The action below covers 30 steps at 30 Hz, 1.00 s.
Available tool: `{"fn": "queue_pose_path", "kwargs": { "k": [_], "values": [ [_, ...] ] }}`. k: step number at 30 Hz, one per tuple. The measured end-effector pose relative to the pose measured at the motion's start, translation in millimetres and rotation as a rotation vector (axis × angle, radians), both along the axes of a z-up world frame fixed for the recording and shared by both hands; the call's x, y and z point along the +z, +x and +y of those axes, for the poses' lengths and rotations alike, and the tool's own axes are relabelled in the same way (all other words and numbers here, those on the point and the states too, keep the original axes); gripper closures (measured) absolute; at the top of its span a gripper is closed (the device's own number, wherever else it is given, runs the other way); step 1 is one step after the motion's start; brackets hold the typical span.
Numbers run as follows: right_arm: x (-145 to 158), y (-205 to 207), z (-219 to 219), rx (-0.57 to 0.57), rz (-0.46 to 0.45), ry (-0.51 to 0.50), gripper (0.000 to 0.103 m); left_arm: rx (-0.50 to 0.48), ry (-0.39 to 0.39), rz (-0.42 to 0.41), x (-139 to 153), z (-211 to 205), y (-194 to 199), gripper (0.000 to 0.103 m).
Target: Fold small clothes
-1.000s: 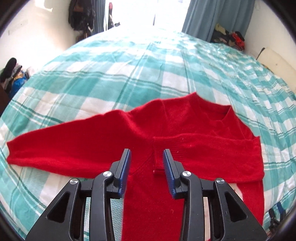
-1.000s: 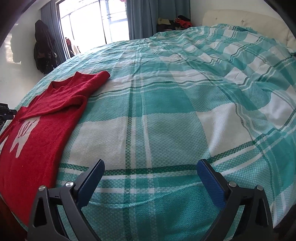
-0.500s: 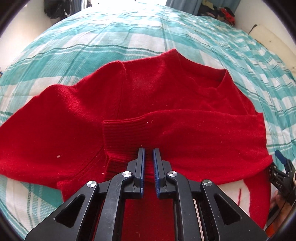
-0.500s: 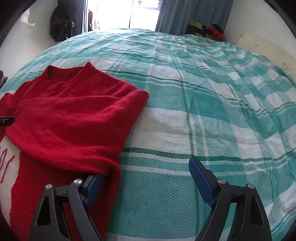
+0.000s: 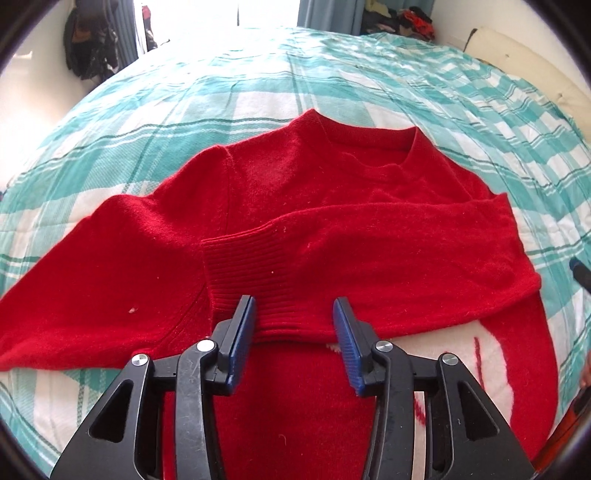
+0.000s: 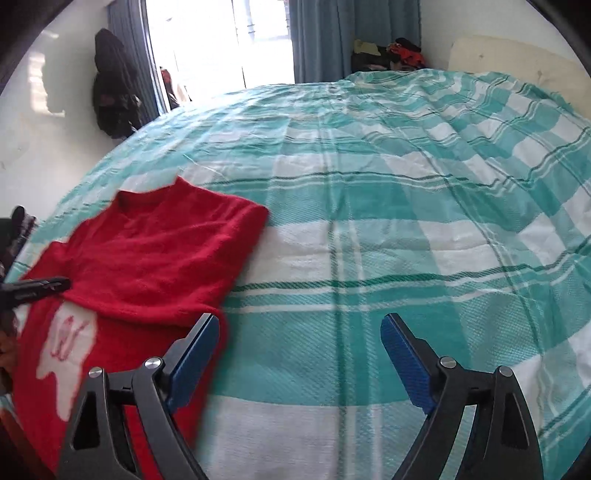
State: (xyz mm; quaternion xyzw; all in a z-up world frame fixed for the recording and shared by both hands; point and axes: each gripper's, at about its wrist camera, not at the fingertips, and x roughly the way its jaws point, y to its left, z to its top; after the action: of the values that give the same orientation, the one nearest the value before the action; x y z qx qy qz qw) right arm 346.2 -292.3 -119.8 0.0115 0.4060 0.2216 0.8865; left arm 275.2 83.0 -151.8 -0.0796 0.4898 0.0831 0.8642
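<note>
A small red sweater (image 5: pixel 314 206) lies flat on the bed, neck away from me. Its right sleeve (image 5: pixel 388 251) is folded across the chest, with the ribbed cuff (image 5: pixel 243 280) lying just in front of my left gripper (image 5: pixel 295 325), which is open and holds nothing. The left sleeve (image 5: pixel 92 280) lies spread out to the left. A white print (image 6: pixel 66 350) shows on the sweater's front. My right gripper (image 6: pixel 299 350) is open and empty, above the bed just right of the sweater (image 6: pixel 159 251). The left gripper's tip shows in the right wrist view (image 6: pixel 37 288).
The bed has a teal and white checked cover (image 6: pixel 406 206). A window with blue curtains (image 6: pixel 321 33) is behind it. Dark clothes hang on the wall at the left (image 6: pixel 110 92). A pile of clothes (image 6: pixel 391 51) sits at the far corner.
My left gripper was shut at the sleeve cuff and has now opened and let it go, drawing back a little. My right gripper has moved right, away from the sweater's edge.
</note>
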Motion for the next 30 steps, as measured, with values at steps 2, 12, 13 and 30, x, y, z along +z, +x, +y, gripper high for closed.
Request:
{"fn": "queue_pose_path", "kwargs": {
  "k": [2,12,13,30],
  "values": [
    [11,10,20,0.116,0.088,0.249,0.025,0.006,-0.007,-0.006,5,-1,-9,0.056],
    [-51,21,29,0.067,0.375,0.159,0.093,0.169,-0.066,-0.085,28,48,-125,0.03],
    [-43,10,21,0.067,0.329,0.12,0.088,0.201,-0.075,-0.091,27,55,-138,0.028],
    [-81,-37,-71,-0.096,0.058,-0.157,0.001,0.285,0.022,-0.104,-41,53,-175,0.01]
  ]
}}
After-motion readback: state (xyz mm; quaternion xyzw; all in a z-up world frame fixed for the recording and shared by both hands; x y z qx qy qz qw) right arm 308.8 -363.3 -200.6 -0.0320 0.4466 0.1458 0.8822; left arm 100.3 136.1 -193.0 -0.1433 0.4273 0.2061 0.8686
